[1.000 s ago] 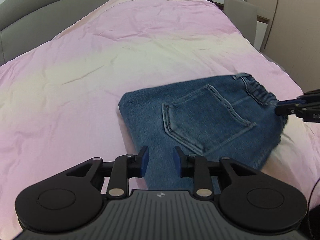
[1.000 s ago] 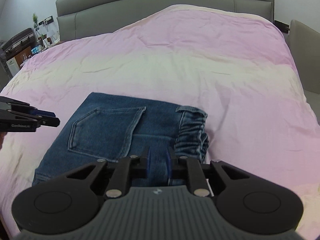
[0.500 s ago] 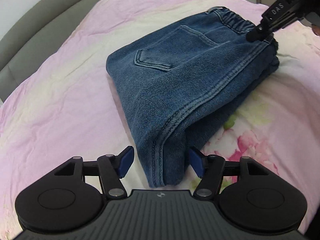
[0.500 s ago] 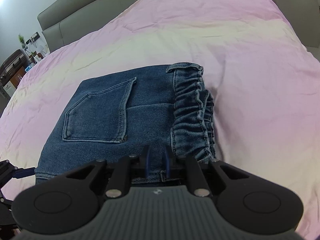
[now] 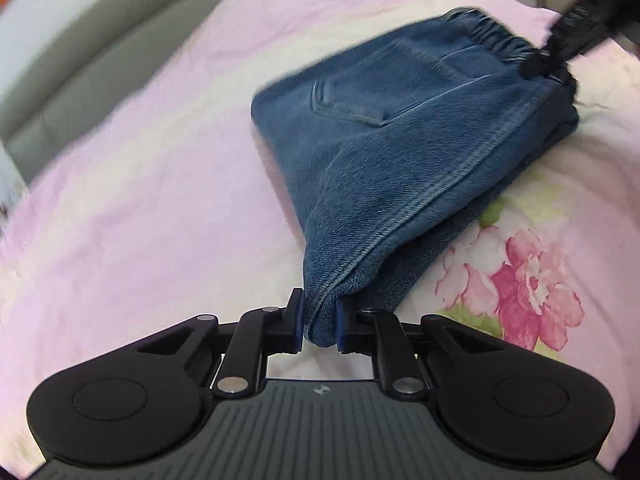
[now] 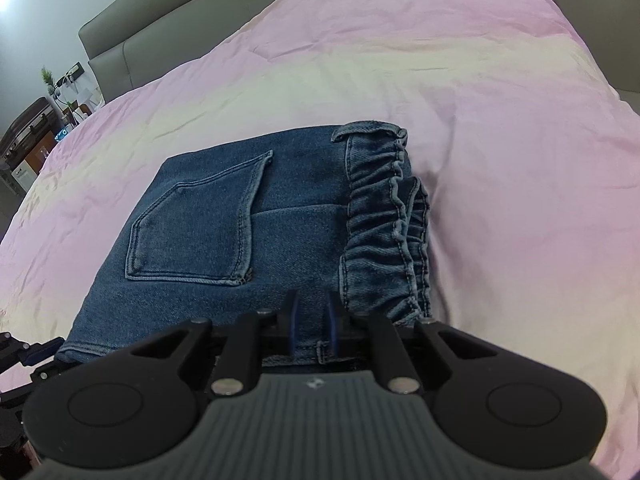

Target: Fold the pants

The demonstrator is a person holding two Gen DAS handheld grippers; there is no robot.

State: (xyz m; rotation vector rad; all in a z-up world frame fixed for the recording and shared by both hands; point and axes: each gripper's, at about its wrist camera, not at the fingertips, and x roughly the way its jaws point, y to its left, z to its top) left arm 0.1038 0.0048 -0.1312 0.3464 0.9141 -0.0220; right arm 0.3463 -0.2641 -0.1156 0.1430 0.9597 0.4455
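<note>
Both tongs are clamped on the folded blue denim pants (image 5: 400, 152). Left gripper (image 5: 318, 326) pinches the thick folded corner at the leg end, blue pads (image 5: 297, 322) pressed on either side of the seam. Right gripper (image 6: 311, 326) bites the near edge just beside the gathered elastic waistband (image 6: 384, 220); it also shows in the left view as a dark finger at the waistband corner (image 5: 540, 66).

Pants sit near the middle of the pink and cream bedspread (image 6: 500, 120), back pocket (image 6: 196, 228) up, already doubled into a compact stack. The left-held corner looks raised off the cover; far side appears to rest on it.

Judgement: late stage, either a last fold or a lift to reposition the stack. Next move calls for both grips moving together at matched height so the layers don't slide apart; thick denim should hold shape but the waistband bunches.

Room: wide bare cover toward the grey padded headboard (image 6: 132, 36) and to the left. Floral-print edge of the bedspread (image 5: 532, 276) is close on the near side, so travel should go toward the headboard.
</note>
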